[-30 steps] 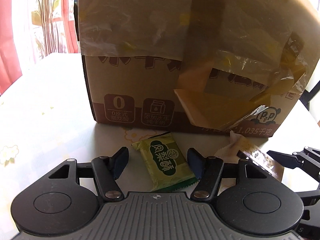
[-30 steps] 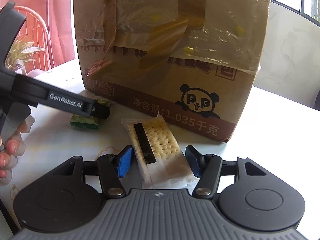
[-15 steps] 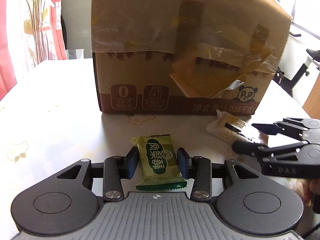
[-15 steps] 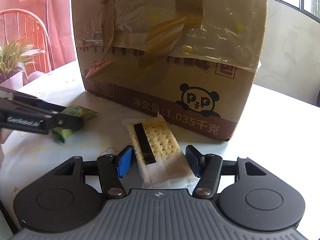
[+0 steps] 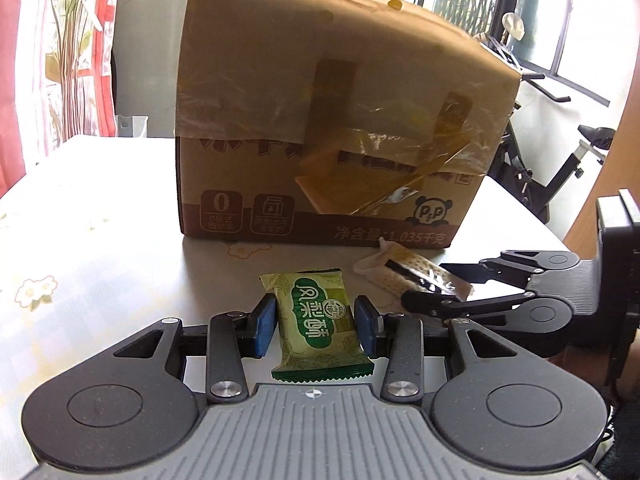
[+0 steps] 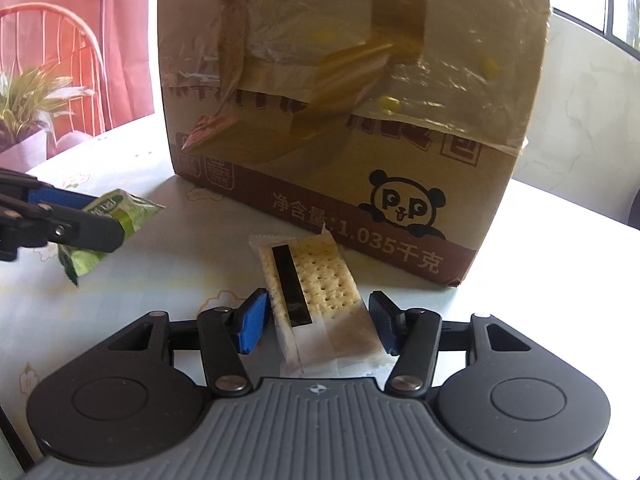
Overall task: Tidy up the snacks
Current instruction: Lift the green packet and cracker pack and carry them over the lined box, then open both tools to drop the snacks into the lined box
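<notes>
My left gripper (image 5: pixel 315 316) is shut on a green snack packet (image 5: pixel 316 300), which hangs a little above the table (image 5: pixel 100 240). In the right wrist view that left gripper (image 6: pixel 100 216) comes in from the left edge with the green packet (image 6: pixel 132 212) pinched in it. A clear cracker packet (image 6: pixel 316 280) lies on the table in front of the taped cardboard box (image 6: pixel 360 80). My right gripper (image 6: pixel 320 316) straddles the crackers and its jaws are closing, with slim gaps still showing at the pads. The left wrist view shows the right gripper (image 5: pixel 432 286) over the cracker packet (image 5: pixel 400 272).
The cardboard box (image 5: pixel 320 120) stands tall at the middle of the flower-patterned table. An exercise bike (image 5: pixel 560 176) is beyond the table's right side. A red chair (image 6: pixel 60 60) and a potted plant (image 6: pixel 28 96) stand past the left edge.
My left gripper closed on the green packet, lifted it and drew back from the box. The right gripper stayed over the crackers, its jaws slightly narrower.
</notes>
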